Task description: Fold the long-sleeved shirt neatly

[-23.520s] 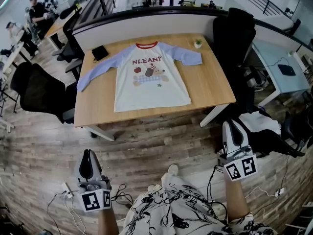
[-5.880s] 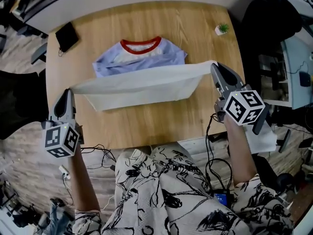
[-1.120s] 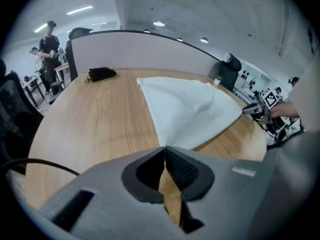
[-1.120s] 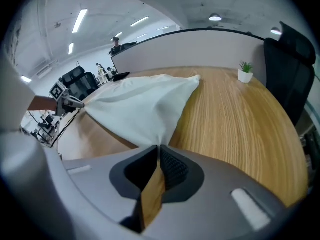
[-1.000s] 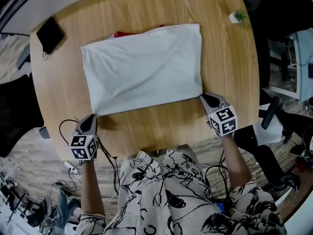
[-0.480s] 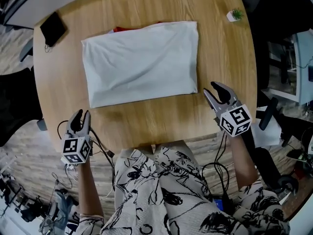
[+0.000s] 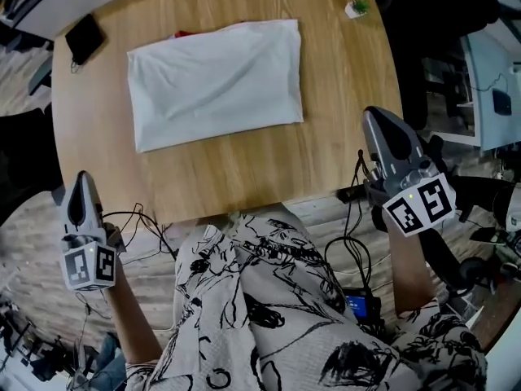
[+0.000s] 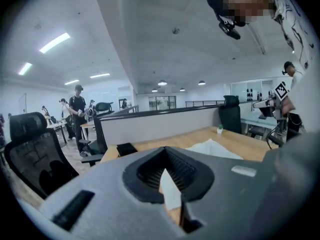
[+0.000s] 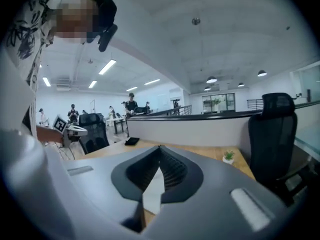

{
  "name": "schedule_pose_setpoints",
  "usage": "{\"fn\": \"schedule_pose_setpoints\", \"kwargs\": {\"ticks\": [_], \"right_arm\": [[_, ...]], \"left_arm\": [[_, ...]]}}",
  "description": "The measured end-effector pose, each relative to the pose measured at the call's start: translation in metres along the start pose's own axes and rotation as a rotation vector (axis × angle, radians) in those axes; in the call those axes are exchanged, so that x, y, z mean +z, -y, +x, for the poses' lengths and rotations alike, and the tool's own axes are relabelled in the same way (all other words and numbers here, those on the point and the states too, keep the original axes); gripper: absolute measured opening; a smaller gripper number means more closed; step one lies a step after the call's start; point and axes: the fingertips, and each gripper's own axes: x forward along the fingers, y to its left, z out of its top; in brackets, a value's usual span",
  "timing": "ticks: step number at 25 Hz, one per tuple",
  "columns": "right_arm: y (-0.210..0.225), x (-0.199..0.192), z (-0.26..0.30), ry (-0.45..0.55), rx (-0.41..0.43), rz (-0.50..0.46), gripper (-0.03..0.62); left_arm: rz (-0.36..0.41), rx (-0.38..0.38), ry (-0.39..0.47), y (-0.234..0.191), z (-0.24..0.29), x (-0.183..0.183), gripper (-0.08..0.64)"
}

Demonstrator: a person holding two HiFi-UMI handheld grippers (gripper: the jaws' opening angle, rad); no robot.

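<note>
- Plainly, in the head view the white long-sleeved shirt (image 7: 216, 80) lies as a flat, squared rectangle toward the far side of the light wooden worktop (image 7: 244, 173). A trace of red collar (image 7: 181, 33) shows at its far edge. We judge the fold finished, which is why nothing grips it.
- Both tools hang off the near edge, well apart from the cloth: the grey left claw (image 7: 81, 182) low on the left, the grey right claw (image 7: 378, 120) beside the worktop's right side. We think they are kept clear so no edge gets dragged out of line.
- A small potted plant (image 7: 356, 7) and a flat black pouch (image 7: 85, 37) sit near the far corners, apart from the shirt and out of the folding space.
- In the left gripper view, the left claw (image 8: 167, 169) has just been closing its jaws, which now meet on nothing. The shirt (image 8: 212, 148) rests beyond it on the worktop, and we take the pale sliver in the hollow for that same cloth.
- In the right gripper view, the right claw (image 9: 160, 171) has likewise just been closing and is pressed together, empty. The plant (image 9: 228, 156) stands on the worktop beyond.
</note>
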Motion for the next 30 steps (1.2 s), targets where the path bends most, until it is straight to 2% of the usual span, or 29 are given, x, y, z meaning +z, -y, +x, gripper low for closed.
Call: {"fn": "schedule_pose_setpoints", "kwargs": {"ticks": [4, 7, 9, 11, 14, 16, 23, 30], "right_arm": [[-0.025, 0.041, -0.041, 0.096, -0.135, 0.027, 0.006], [-0.047, 0.053, -0.065, 0.186, -0.22, 0.077, 0.006], [-0.064, 0.051, -0.071, 0.234, -0.239, 0.077, 0.006], [-0.08, 0.044, -0.072, 0.235, -0.224, -0.004, 0.006], [-0.089, 0.03, -0.078, 0.196, -0.224, -0.221, 0.006], [-0.085, 0.022, -0.085, 0.181, -0.234, -0.284, 0.006], [-0.054, 0.026, -0.096, 0.199, -0.28, -0.259, 0.006], [-0.043, 0.039, -0.111, 0.274, -0.289, -0.138, 0.006]], "left_arm": [[0.02, 0.002, 0.085, 0.004, -0.037, 0.034, 0.005], [0.013, -0.005, 0.136, 0.006, -0.062, 0.042, 0.005], [0.005, -0.008, 0.16, 0.007, -0.073, 0.048, 0.005], [0.004, -0.011, 0.179, 0.01, -0.079, 0.053, 0.005], [0.014, -0.007, 0.201, 0.012, -0.087, 0.054, 0.005], [0.016, 0.008, 0.211, 0.008, -0.093, 0.051, 0.005], [-0.013, 0.028, 0.251, 0.007, -0.094, 0.069, 0.005], [-0.011, 0.024, 0.289, 0.003, -0.102, 0.079, 0.005]]}}
